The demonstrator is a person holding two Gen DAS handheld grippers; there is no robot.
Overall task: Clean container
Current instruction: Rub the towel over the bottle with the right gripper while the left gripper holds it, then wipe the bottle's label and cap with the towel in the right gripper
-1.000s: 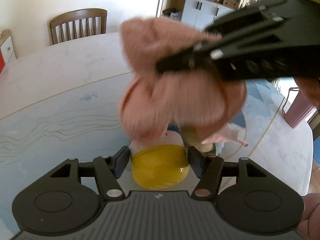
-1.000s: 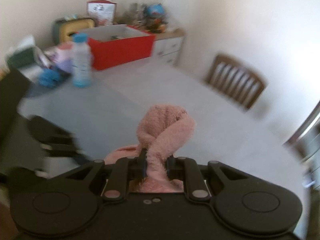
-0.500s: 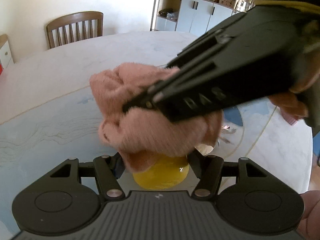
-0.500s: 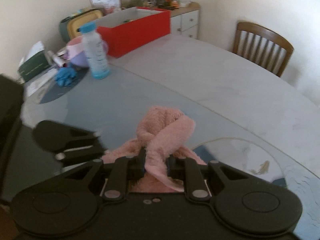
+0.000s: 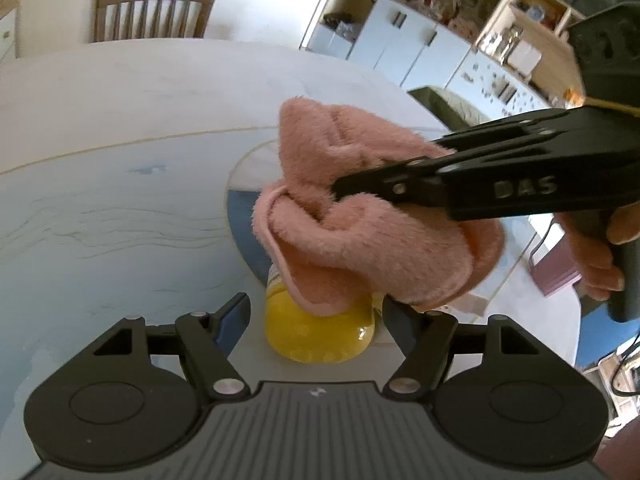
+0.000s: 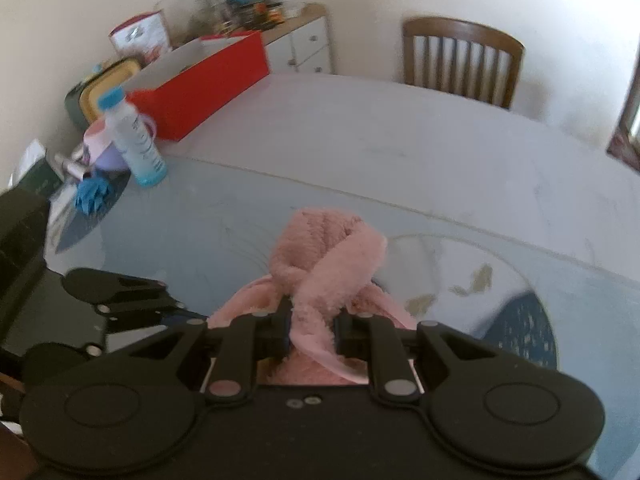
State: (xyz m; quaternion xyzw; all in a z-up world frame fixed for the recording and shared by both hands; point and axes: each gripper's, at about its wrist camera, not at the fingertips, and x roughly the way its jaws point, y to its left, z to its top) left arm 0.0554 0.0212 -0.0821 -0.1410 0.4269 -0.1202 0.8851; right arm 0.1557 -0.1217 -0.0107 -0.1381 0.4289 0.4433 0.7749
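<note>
wide bare table; right gripper clamps cloth over left gripper's clamped yellow container

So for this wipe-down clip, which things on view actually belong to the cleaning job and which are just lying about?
Part of the job:
- yellow container, between the left tool's fingers
- pink cloth, clamped in the right tool, resting on the container

Lying about:
- blue-capped bottle
- red box
- wooden chair
- blue glove
- table
</note>
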